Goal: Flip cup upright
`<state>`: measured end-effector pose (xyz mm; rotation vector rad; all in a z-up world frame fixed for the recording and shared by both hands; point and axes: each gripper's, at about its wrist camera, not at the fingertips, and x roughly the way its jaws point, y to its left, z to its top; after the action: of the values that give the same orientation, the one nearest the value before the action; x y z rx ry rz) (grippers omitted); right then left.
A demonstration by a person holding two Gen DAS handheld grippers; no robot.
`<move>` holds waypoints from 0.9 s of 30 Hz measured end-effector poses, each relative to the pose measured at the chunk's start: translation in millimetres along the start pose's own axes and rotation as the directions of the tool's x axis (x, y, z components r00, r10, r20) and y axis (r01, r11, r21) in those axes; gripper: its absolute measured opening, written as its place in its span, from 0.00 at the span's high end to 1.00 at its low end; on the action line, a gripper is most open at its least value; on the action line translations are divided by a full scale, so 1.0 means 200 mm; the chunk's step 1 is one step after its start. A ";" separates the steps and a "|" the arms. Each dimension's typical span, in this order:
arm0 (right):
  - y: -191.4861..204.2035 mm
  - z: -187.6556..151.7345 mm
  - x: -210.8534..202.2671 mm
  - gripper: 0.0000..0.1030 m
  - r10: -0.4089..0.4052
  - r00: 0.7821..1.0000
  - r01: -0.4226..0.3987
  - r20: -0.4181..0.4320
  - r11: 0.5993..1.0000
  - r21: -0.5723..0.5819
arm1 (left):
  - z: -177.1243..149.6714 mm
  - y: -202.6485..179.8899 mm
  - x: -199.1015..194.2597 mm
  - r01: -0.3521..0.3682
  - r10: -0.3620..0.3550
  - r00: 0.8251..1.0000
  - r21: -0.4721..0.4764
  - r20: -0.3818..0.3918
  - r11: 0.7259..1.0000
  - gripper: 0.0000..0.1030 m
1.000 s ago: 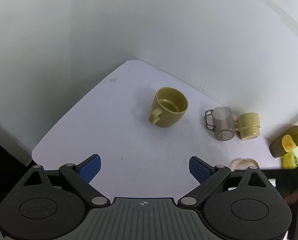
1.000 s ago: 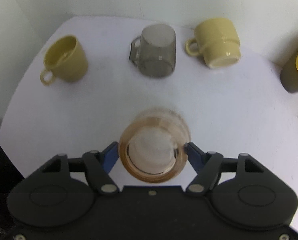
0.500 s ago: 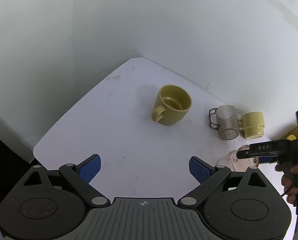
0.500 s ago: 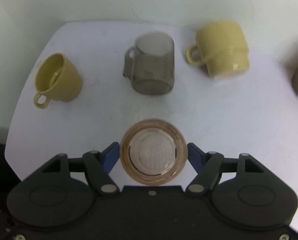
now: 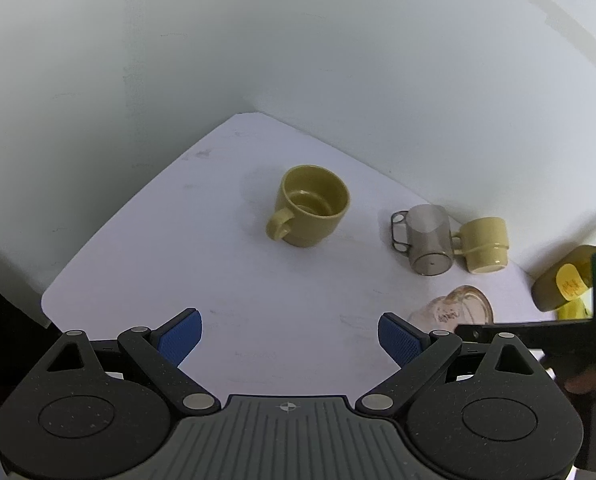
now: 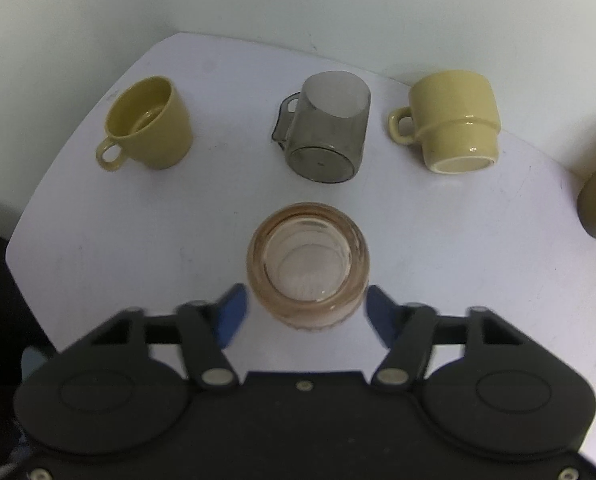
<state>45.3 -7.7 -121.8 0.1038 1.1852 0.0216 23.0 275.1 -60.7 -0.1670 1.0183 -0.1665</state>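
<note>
standing upright btwn spread right tongs (image 6: 304, 312): pink glass cup (image 6: 308, 274); left tongs (image 5: 289, 336) spread too.

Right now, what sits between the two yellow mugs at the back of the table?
The smoky grey glass mug, upside down, sits between the upright yellow mug and the inverted pale yellow mug. The right wrist view shows it best.

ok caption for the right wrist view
Open right gripper flanks an upright pink glass; three mugs behind on the table.

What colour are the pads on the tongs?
Blue pads on black tongs, clearest in the left wrist view.
</note>
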 end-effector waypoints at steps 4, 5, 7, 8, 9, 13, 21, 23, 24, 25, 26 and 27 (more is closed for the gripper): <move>0.02 0.06 0.03 0.41 -0.002 1.000 0.002 0.021 1.000 -0.017 | 0.00 -0.02 0.00 0.004 -0.004 1.000 0.005 -0.007 1.000 0.08; 0.03 0.07 0.04 0.41 -0.005 1.000 0.005 0.012 1.000 -0.017 | 0.01 -0.03 -0.01 0.004 -0.004 1.000 0.008 -0.007 1.000 0.08; 0.02 0.08 0.02 0.41 -0.007 1.000 0.007 0.014 1.000 -0.020 | 0.02 -0.05 -0.02 0.009 -0.009 1.000 0.013 0.000 1.000 0.08; 0.02 0.08 -0.01 0.39 -0.007 0.999 0.008 0.031 1.000 -0.025 | 0.03 -0.05 -0.02 0.010 -0.010 1.000 0.014 0.001 1.000 0.08; 0.01 0.07 -0.04 0.31 -0.009 0.999 0.011 0.044 1.000 -0.029 | 0.04 -0.07 -0.03 0.014 -0.014 1.000 0.011 0.002 1.000 0.07; -0.03 0.04 -0.16 0.22 -0.013 0.997 0.013 0.073 1.000 -0.005 | 0.07 -0.12 -0.02 0.015 -0.015 1.000 0.013 -0.012 1.000 0.04; -0.06 0.00 -0.49 0.01 -0.012 0.995 0.006 0.095 0.998 0.058 | 0.16 -0.31 -0.07 0.047 -0.042 0.997 0.080 -0.061 0.996 0.00; -0.06 0.00 -0.54 0.00 -0.025 0.995 0.019 0.096 0.998 0.062 | 0.17 -0.35 -0.09 0.040 -0.034 0.997 0.088 -0.069 0.995 0.00; -0.05 0.00 -0.58 0.00 -0.030 0.994 0.022 0.100 0.997 0.078 | 0.19 -0.39 -0.11 0.004 0.004 0.997 0.106 -0.076 0.994 0.00; -0.05 0.00 -0.63 0.00 -0.030 0.994 0.019 0.102 0.994 0.108 | 0.19 -0.42 -0.11 -0.023 0.033 0.996 0.122 -0.079 0.992 0.00; -0.05 0.00 -0.65 0.00 -0.027 0.994 0.013 0.108 0.992 0.124 | 0.19 -0.42 -0.12 -0.031 0.041 0.996 0.126 -0.080 0.992 0.00; -0.05 -0.01 -0.67 0.00 -0.026 0.993 0.011 0.112 0.992 0.129 | 0.20 -0.45 -0.12 -0.063 0.075 0.994 0.145 -0.080 0.987 0.00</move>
<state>-6.1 -26.7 -0.1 0.2045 1.0733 -0.0758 38.8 195.8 -0.4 0.0053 1.0916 -0.1836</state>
